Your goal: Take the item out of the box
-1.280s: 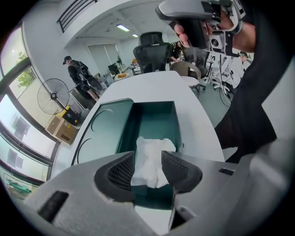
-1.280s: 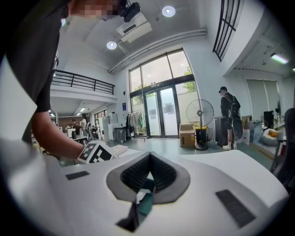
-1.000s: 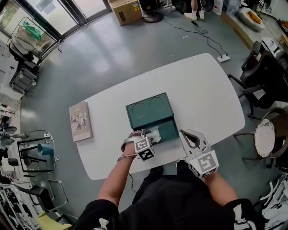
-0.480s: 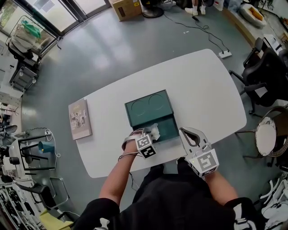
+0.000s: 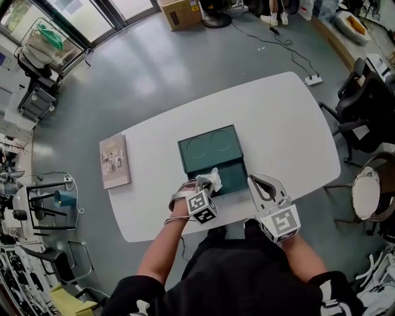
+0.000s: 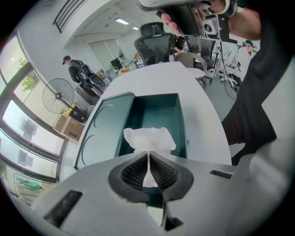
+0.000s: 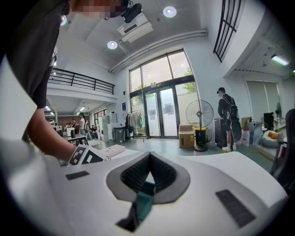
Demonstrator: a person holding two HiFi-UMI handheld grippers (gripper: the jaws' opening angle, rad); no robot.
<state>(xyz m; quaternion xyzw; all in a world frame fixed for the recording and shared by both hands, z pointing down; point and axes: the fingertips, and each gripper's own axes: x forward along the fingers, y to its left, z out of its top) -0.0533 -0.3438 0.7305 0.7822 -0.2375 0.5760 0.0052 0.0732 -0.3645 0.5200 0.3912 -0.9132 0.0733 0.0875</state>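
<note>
A dark green box (image 5: 229, 177) lies open on the white table (image 5: 284, 117), its lid (image 5: 210, 147) folded back behind it. A crumpled white tissue (image 5: 214, 179) sticks up out of the tray's near left corner. My left gripper (image 5: 205, 184) is over that corner, its jaws closing with the pads pinching the tissue (image 6: 150, 137) just above the green tray (image 6: 159, 110). My right gripper (image 5: 252, 181) rests at the box's near right corner with its tips together. In the right gripper view, the right gripper (image 7: 150, 171) shows a strip of the green box through the gap behind the pads.
A thin book (image 5: 115, 160) lies on the table's left end. Office chairs (image 5: 364, 92) and a round stool (image 5: 368, 191) stand off the right side. A cardboard box (image 5: 180, 12) sits on the floor beyond the table. A person's body is at the near edge.
The left gripper's jaws have come together on the tissue at the box's near left corner. The right gripper has stayed put; the head view has shifted slightly.
</note>
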